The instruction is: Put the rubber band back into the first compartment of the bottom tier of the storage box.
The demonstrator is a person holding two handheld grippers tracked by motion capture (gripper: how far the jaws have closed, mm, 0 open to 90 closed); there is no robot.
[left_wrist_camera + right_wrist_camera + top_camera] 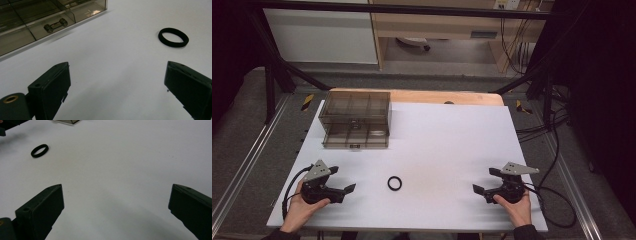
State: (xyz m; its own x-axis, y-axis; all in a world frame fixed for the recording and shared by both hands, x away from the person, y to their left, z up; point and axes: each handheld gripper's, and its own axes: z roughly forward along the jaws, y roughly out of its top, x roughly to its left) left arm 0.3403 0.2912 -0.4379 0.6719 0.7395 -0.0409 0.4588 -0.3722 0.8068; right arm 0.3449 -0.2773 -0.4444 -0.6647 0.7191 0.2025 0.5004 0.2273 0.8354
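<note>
A large white rectangular table top [447,150] covers most of the scene, with a strip of light wood at its far edge. On the far left part of it stands a smoky transparent plastic drawer box [356,119] with several compartments. In the left gripper view, a small dumbbell-shaped metal handle [55,25] sits on the front of one drawer.

The person's left hand [302,207] comes in from the near left corner and rests on the table, the forearm pointing up and slightly to the right. It holds the left black two-jaw gripper [344,180], which lies low and level and points to the right, toward the middle of the table. Its jaws stand wide apart with only bare table between them.

The person's right hand [517,207] comes in from the near right corner in a mirrored pose. The right black two-jaw gripper [484,181] points to the left, and its jaws are also spread wide and hold nothing.

A small black rubber ring [394,183] lies flat on the table near the front edge, between the two grippers, closer to the left one and touching neither.
</note>
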